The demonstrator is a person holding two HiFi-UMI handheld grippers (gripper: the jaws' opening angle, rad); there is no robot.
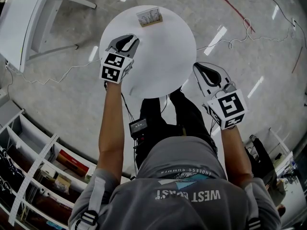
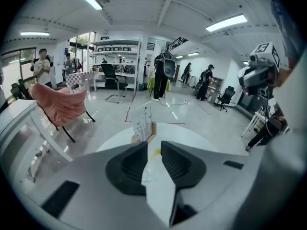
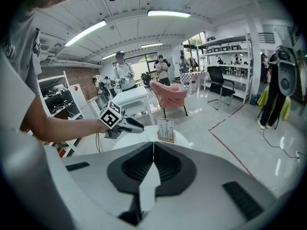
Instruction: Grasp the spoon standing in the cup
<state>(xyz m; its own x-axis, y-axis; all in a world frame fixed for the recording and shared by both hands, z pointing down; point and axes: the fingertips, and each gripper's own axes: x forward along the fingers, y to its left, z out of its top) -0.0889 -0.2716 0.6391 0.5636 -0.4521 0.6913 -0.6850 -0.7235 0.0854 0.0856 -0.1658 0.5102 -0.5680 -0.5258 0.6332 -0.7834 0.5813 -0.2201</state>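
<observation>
Head view: a round white table (image 1: 165,68) stands in front of the person. The left gripper (image 1: 127,41) is over the table's left part, its tips pointing toward a small card stand (image 1: 149,17) at the far rim. The right gripper (image 1: 201,70) is at the table's right edge, mostly over the floor (image 1: 249,42).

Left gripper view: the jaws stand apart with a narrow gap, and nothing is pressed between the pads. Through the gap shows the table top with a faint yellow streak (image 2: 154,153); what it is I cannot tell. The card stand (image 2: 144,126) rises just beyond the tips. A pink chair (image 2: 60,104) stands off to the left.

Right gripper view: the jaws are closed together, tips touching, and hold nothing. Beyond them the left gripper (image 3: 138,126) reaches over the table (image 3: 144,138) toward the card stand (image 3: 166,130).

No view shows the spoon and cup clearly enough to place them
</observation>
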